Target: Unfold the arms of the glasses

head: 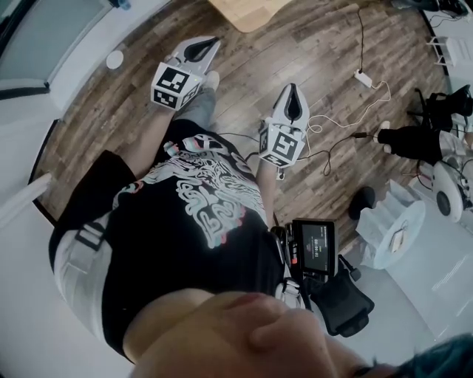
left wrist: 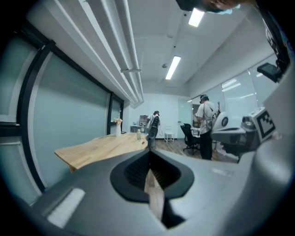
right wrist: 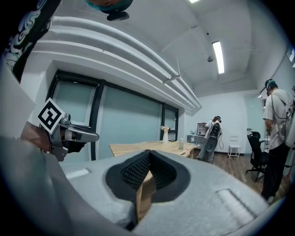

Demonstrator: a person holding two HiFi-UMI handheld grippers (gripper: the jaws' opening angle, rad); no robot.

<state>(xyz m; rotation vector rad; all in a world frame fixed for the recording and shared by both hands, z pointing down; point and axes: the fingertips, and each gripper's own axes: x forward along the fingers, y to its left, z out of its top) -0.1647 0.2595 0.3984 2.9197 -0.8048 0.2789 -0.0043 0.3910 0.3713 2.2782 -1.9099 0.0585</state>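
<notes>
Two claws hang over the floor point(head: 111, 125) in the head view: your left claw point(head: 212, 43) and right claw point(head: 293, 90), apart from the worktop point(head: 247, 11). In the left gripper view, its jaws are pressed together on nothing. The right gripper view shows the same. No glasses show anywhere, so your unfolding looks unstarted.

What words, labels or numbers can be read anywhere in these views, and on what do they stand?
No text can be read.
Shirt: stylised print, no legible words.
Small screen at the waist: figures too small to read.
Left cube, right cube: black-and-white square patterns only, no words.
</notes>
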